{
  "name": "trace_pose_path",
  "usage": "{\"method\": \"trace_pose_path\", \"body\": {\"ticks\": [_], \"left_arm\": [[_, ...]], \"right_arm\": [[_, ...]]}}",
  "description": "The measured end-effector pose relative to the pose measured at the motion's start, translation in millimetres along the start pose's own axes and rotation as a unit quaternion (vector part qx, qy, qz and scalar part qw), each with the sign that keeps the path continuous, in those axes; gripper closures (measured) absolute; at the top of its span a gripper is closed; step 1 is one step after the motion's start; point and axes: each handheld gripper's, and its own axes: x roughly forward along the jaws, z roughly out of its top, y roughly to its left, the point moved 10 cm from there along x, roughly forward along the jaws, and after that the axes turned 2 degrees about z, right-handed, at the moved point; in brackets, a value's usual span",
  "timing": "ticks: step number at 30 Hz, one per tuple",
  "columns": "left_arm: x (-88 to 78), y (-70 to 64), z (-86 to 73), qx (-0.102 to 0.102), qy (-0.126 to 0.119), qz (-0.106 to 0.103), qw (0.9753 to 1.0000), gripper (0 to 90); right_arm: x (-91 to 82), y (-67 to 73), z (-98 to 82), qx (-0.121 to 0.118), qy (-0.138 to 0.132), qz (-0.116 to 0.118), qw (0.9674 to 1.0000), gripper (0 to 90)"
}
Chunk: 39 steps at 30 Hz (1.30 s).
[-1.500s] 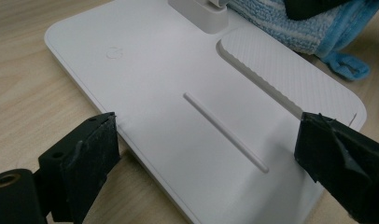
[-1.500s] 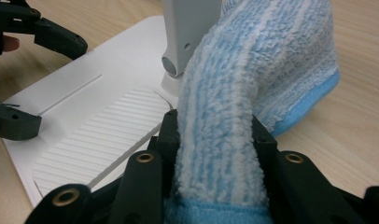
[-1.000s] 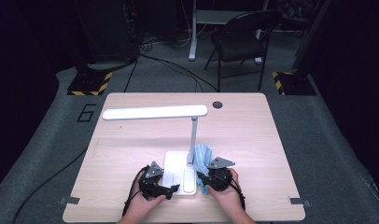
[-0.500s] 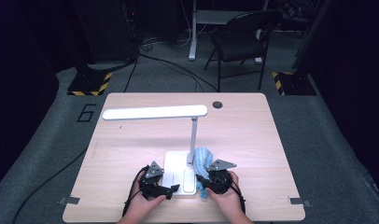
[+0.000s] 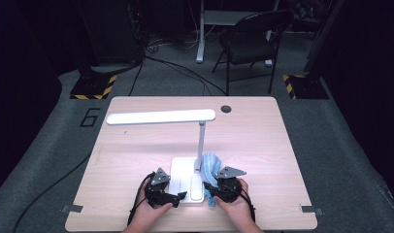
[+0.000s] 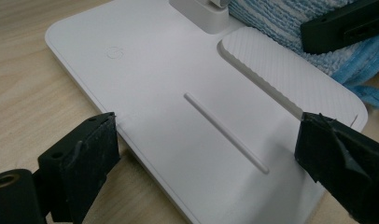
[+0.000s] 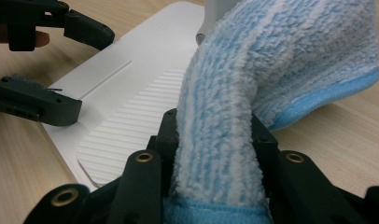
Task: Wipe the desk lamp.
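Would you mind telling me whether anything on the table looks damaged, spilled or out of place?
Nothing stands out. The white desk lamp stands upright on the wooden table, its base unmarked. The blue cloth is bunched in the right claw beside the lamp's post, and the left claw straddles the base's near edge.

A white desk lamp (image 5: 192,145) stands on the light wooden table (image 5: 263,141), its flat base (image 5: 187,180) near the front edge and its long head reaching left above the tabletop. A fluffy blue cloth (image 5: 210,166) lies at the base's right side, against the lamp's upright pole (image 5: 201,148), seemingly overlapping the base edge. The left gripper (image 5: 180,196) sits at the base's front left, the right gripper (image 5: 208,187) at its front right. A dark folding chair (image 5: 251,41) stands behind the table.
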Motion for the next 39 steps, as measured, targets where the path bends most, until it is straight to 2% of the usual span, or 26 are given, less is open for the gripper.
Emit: {"method": "trace_pose_path", "body": {"ticks": [3, 5, 7, 11, 13, 15, 17, 20, 24, 25, 27, 34, 35, 36, 38, 39], "left_arm": [[-0.3, 0.1, -0.4, -0.001, 0.003, 0.000, 1.0000, 6.2], [-0.3, 0.0, -0.3, -0.001, 0.003, 0.000, 1.0000, 6.2], [-0.2, 0.1, -0.3, -0.001, 0.002, -0.001, 1.0000, 6.2], [-0.1, 0.1, -0.3, -0.001, 0.002, -0.002, 1.0000, 6.2], [-0.1, 0.1, -0.3, -0.002, 0.002, -0.002, 1.0000, 6.2], [-0.1, 0.1, -0.3, -0.002, 0.003, -0.002, 1.0000, 6.2], [-0.1, 0.1, -0.3, -0.002, 0.002, -0.002, 1.0000, 6.2], [-0.1, 0.1, -0.3, -0.002, 0.003, -0.002, 1.0000, 6.2], [-0.1, 0.1, -0.4, -0.002, 0.003, -0.002, 1.0000, 6.2], [-0.1, 0.1, -0.3, -0.002, 0.002, -0.002, 1.0000, 6.1], [-0.1, 0.1, -0.3, -0.002, 0.002, -0.002, 1.0000, 6.2], [-0.1, 0.1, -0.3, -0.002, 0.002, -0.002, 1.0000, 6.2], [-0.1, 0.1, -0.4, -0.002, 0.003, -0.002, 1.0000, 6.1], [-0.1, 0.1, -0.3, -0.002, 0.003, -0.002, 1.0000, 6.2], [-0.1, 0.1, -0.3, -0.002, 0.002, -0.001, 1.0000, 6.1], [-0.1, 0.1, -0.4, -0.002, 0.003, -0.001, 1.0000, 6.2]], "right_arm": [[-0.4, 0.5, -0.4, -0.003, 0.001, 0.003, 1.0000, 63.0], [-1.2, 0.7, 0.0, 0.003, 0.003, 0.004, 1.0000, 60.8], [-1.7, 0.0, 0.4, -0.008, 0.002, 0.003, 1.0000, 58.6], [-4.2, 0.0, 0.8, -0.005, -0.002, 0.005, 1.0000, 55.1], [-6.7, -0.5, 1.1, -0.013, 0.000, 0.006, 0.9999, 51.5], [-7.8, 1.9, 0.9, -0.004, -0.001, 0.008, 1.0000, 49.9], [-7.8, 2.1, -0.7, -0.014, 0.002, 0.005, 0.9999, 51.1], [-6.9, 5.4, -4.8, -0.032, 0.010, 0.007, 0.9994, 58.7], [-7.5, 11.2, -7.8, -0.030, 0.012, 0.013, 0.9994, 61.7], [-8.0, 10.4, -8.0, -0.038, 0.012, 0.017, 0.9991, 62.1], [-8.9, 12.6, -9.0, -0.026, 0.013, 0.023, 0.9993, 62.4], [-13.0, 18.4, -13.2, -0.027, 0.011, 0.031, 0.9991, 63.1], [-14.0, 20.5, -14.6, -0.019, 0.014, 0.034, 0.9992, 63.2], [-14.3, 20.7, -14.6, -0.024, 0.011, 0.035, 0.9990, 63.2], [-16.0, 23.2, -16.3, -0.018, 0.012, 0.038, 0.9990, 63.3], [-16.8, 23.3, -17.2, -0.023, 0.013, 0.038, 0.9989, 63.3]]}}
